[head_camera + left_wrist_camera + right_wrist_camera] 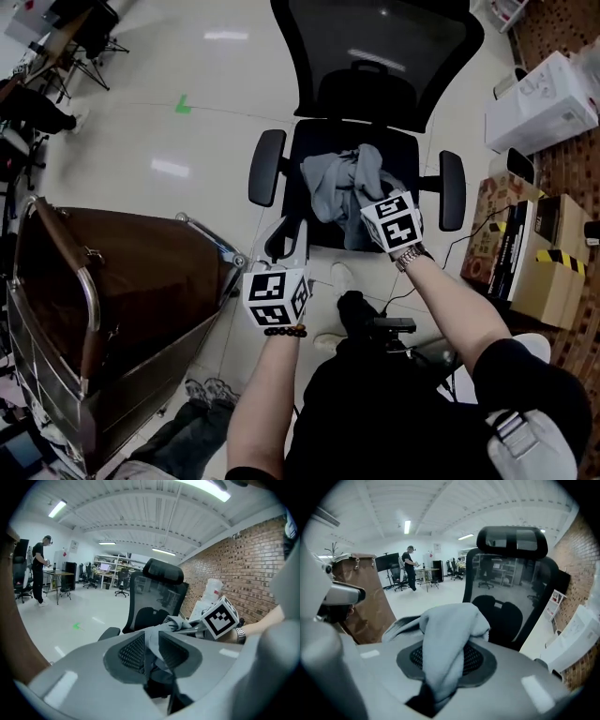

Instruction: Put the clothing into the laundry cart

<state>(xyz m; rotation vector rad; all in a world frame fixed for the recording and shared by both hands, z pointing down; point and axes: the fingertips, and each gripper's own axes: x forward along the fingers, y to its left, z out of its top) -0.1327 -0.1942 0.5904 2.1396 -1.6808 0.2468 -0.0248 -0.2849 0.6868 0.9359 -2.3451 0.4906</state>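
Left gripper, jaws nearly together, pinching a thin fold of grey garment before the office chair; right gripper, jaws narrowly apart, clamped on its thicker bunch above the chair's seat; laundry cart left of chair.

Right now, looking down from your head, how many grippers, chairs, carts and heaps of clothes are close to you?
Grippers: 2 (left gripper, right gripper, both shut on the clothes)
Chair: 1
Cart: 1
Clothes heap, grey, on the chair seat: 1
Total: 5
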